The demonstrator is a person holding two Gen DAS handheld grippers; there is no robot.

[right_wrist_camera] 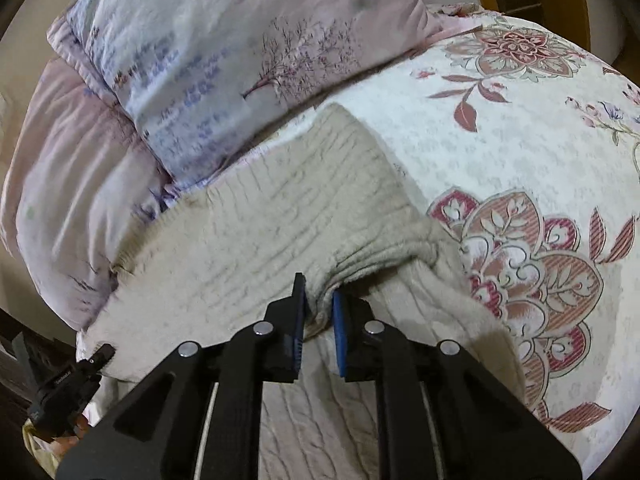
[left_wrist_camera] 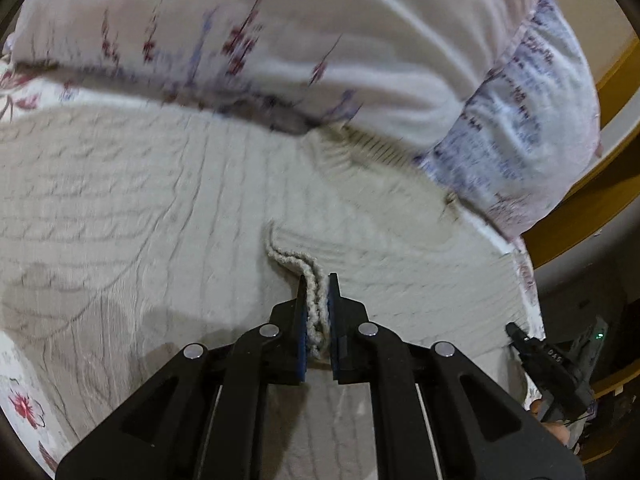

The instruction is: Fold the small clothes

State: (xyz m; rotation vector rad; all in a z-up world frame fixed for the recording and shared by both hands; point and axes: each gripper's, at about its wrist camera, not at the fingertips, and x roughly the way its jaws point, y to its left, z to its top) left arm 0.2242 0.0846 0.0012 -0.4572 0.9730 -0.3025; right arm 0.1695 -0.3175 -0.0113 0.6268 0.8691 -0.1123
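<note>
A cream cable-knit sweater (left_wrist_camera: 160, 200) lies spread on the bed. My left gripper (left_wrist_camera: 318, 280) is shut on a doubled, thick knit edge of it, which runs up between the blue pads. In the right wrist view the same sweater (right_wrist_camera: 260, 220) lies with a ribbed hem folded over. My right gripper (right_wrist_camera: 320, 286) is shut on a bunched fold of that ribbed edge. Each gripper shows in the other's view: the right gripper (left_wrist_camera: 516, 332) at the sweater's right edge, the left gripper (right_wrist_camera: 102, 354) at its lower left corner.
A white floral pillow (left_wrist_camera: 280, 40) and a lilac printed pillow (right_wrist_camera: 224, 52) lie just beyond the sweater. The floral quilt (right_wrist_camera: 540, 160) covers the bed to the right. A wooden bed frame (left_wrist_camera: 592, 208) borders the right side.
</note>
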